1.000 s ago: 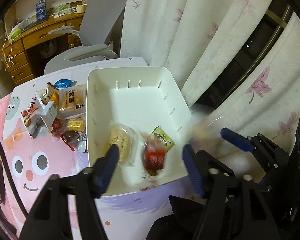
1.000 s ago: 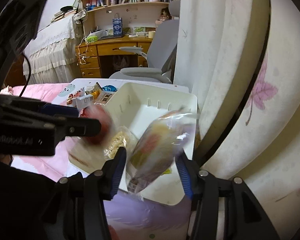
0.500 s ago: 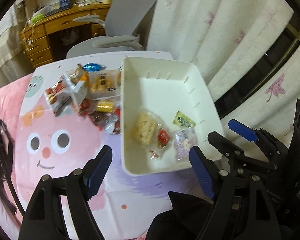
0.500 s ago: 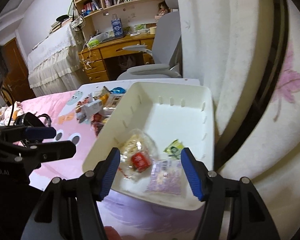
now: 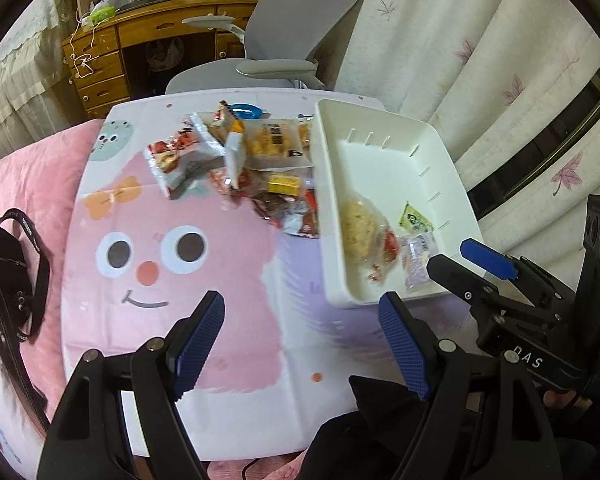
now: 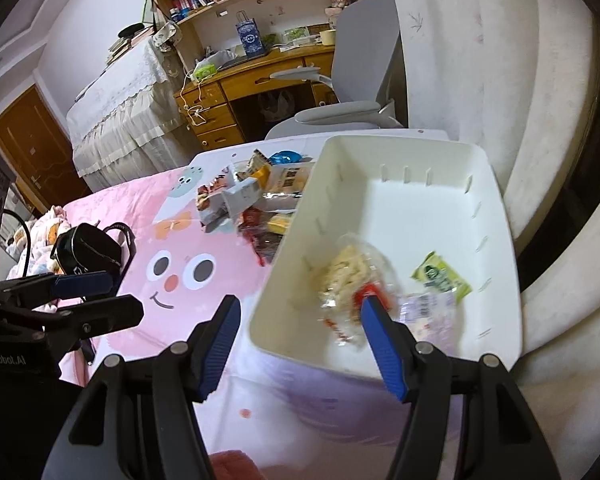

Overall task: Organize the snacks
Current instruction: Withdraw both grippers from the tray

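Observation:
A white bin [image 5: 384,160] [image 6: 420,200] stands at the table's right side. In it lie a clear bag of pale biscuits [image 5: 358,226] [image 6: 350,266], a red candy [image 5: 390,244], a green packet [image 5: 414,220] [image 6: 440,276] and a pale purple packet [image 5: 416,260] [image 6: 428,312]. A pile of snack packets [image 5: 244,160] [image 6: 252,204] lies left of the bin. My left gripper [image 5: 300,336] is open and empty above the table's front. My right gripper [image 6: 296,336] is open and empty over the bin's near left corner.
The table carries a pink cartoon-face cloth [image 5: 160,248]. A black bag with a strap [image 5: 8,268] [image 6: 88,248] lies on the pink bedding at left. A grey office chair [image 5: 284,40], a wooden desk [image 5: 140,36] and curtains [image 5: 480,60] stand behind.
Both grippers let snacks drop into the bin: the left a red candy, the right a pale purple packet. Both have since pulled back and left, open and empty.

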`<state>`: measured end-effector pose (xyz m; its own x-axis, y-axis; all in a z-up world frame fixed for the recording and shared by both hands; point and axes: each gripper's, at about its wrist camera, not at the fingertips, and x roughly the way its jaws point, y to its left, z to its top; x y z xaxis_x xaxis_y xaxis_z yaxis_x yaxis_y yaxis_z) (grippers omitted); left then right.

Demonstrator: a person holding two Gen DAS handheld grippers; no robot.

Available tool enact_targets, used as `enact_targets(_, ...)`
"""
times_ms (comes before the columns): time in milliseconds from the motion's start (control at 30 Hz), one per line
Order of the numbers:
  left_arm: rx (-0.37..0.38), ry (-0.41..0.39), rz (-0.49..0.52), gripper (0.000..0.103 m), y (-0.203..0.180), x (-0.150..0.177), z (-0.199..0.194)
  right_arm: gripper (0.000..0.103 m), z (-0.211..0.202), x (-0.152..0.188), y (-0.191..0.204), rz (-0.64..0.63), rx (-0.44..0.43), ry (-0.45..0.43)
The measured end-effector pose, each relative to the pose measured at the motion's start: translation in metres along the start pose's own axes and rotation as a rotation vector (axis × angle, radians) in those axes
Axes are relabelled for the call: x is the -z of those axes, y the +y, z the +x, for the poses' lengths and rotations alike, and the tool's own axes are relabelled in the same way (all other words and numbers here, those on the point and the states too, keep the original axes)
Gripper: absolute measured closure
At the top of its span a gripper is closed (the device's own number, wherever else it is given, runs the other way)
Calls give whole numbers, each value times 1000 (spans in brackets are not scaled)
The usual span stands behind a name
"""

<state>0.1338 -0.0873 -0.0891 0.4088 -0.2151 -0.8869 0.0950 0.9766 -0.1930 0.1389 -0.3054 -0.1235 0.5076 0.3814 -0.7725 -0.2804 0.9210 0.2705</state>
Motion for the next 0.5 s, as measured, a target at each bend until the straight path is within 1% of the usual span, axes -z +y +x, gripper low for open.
enact_targets(333,17,-2,59,25,64,1,-25,39,11,5,59,80,16,-20)
enact_targets(500,28,6,113,25,92,0,-31,39,18,14,87,143,29,-31)
